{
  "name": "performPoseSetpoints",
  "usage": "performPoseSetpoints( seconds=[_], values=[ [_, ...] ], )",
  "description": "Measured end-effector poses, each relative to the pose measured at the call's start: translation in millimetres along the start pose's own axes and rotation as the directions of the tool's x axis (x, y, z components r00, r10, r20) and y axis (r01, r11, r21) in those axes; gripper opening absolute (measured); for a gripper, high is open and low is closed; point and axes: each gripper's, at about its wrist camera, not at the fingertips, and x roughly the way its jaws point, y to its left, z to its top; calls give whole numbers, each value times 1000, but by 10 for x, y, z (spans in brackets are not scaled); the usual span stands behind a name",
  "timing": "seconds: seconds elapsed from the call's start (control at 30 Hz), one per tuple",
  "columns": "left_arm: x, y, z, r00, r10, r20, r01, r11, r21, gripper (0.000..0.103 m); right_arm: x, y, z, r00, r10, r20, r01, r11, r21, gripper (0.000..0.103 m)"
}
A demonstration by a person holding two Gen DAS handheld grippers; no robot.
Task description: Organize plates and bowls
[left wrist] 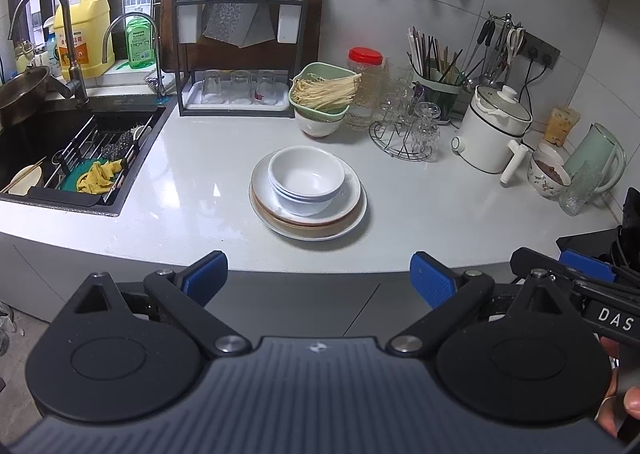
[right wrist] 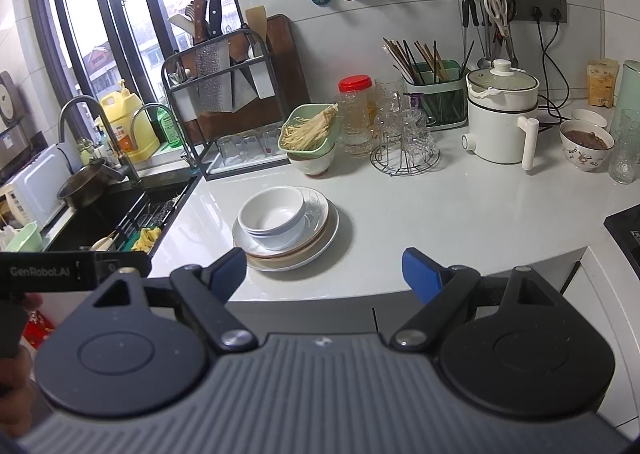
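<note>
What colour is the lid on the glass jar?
Red. The jar's lid shows best in the right wrist view.

Both wrist cams are sitting just off the counter's (left wrist: 400, 213) front edge, looking down and across toward the back wall. Both are sharing the stacked dishes (left wrist: 308, 189) mid-counter; right view is sitting further right.

Stacked bowls on stacked plates, mid-counter

We see white bowls (left wrist: 306, 179) nested upright on a pile of plates (left wrist: 352, 213), white ones with a tan-rimmed plate between, resting flat on the white counter (left wrist: 440, 209), nearer its front edge than the wall and right of the sink's corner.
</note>
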Motion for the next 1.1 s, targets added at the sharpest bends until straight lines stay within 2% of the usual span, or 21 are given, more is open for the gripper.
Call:
performPoseSetpoints(
  seconds=[1.1],
  values=[
    [201, 44, 91, 1000, -9, -29, 9, 1000, 11, 100, 119, 23, 20, 1000, -23, -8, 23, 999, 36, 86]
  ],
)
